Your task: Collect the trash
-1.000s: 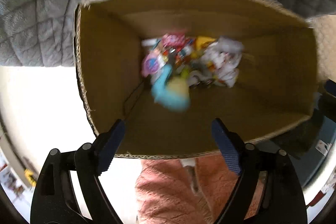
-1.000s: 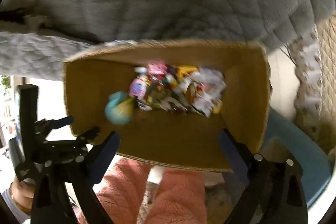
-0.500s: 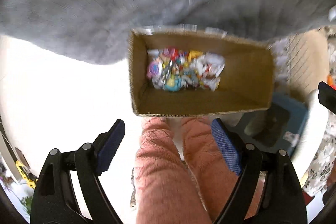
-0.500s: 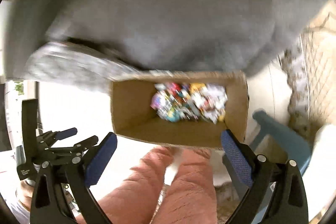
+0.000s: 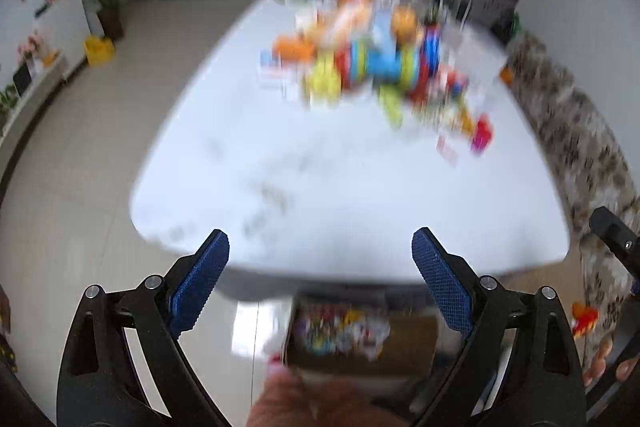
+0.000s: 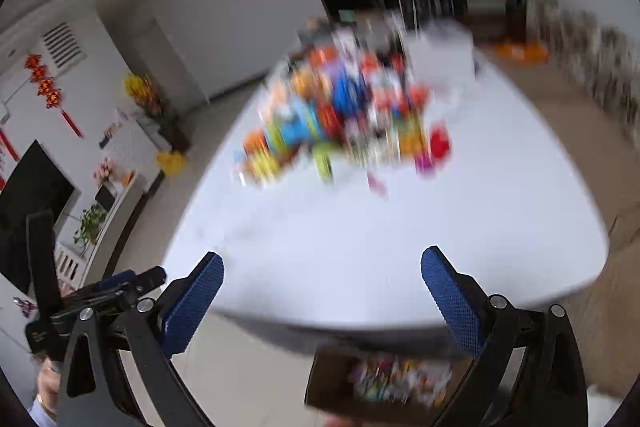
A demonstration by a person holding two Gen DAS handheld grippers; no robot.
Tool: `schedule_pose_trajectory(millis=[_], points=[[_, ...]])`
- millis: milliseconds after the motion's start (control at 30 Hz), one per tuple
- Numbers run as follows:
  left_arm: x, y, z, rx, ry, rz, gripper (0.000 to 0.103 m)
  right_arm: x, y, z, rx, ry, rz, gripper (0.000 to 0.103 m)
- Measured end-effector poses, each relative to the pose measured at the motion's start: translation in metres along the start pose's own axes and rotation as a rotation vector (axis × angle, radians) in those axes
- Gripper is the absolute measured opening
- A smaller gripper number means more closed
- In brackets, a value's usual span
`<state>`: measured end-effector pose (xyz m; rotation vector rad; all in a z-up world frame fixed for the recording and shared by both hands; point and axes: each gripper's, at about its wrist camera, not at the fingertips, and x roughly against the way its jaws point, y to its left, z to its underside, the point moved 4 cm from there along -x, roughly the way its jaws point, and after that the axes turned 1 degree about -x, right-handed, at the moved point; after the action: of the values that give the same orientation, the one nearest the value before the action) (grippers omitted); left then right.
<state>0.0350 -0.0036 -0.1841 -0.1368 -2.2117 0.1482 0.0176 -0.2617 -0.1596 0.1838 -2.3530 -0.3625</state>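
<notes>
From your left wrist camera, your left gripper (image 5: 320, 259) hangs with its jaws spread wide and nothing between them, above the near edge of the white table (image 5: 340, 195). A blurred pile of colourful trash (image 5: 372, 59) sits toward the table's far edge. The cardboard box (image 5: 412, 339) stands on the floor below the near edge.

From your right wrist camera, your right gripper (image 6: 322, 279) is likewise agape and empty. The trash (image 6: 340, 119) crowds the far side; the box (image 6: 332, 379) holds wrappers.
</notes>
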Motion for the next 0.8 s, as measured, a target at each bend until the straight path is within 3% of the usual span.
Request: schedule_pose_trajectory(millis=[133,267,800], points=[[0.034,-0.001,-0.030,-0.001,-0.122,-0.038,0.093,0.035,0.026,-0.037,0.075,-0.121,0.025,0.098],[0.058,-0.004,-0.051,-0.003,-0.190,-0.066,0.093,0.051,0.045,-0.055,0.087,-0.188,-0.007,0.098],[0.082,-0.010,-0.065,-0.045,-0.269,-0.088,0.093,0.071,0.063,-0.067,0.125,-0.257,0.003,0.098]])
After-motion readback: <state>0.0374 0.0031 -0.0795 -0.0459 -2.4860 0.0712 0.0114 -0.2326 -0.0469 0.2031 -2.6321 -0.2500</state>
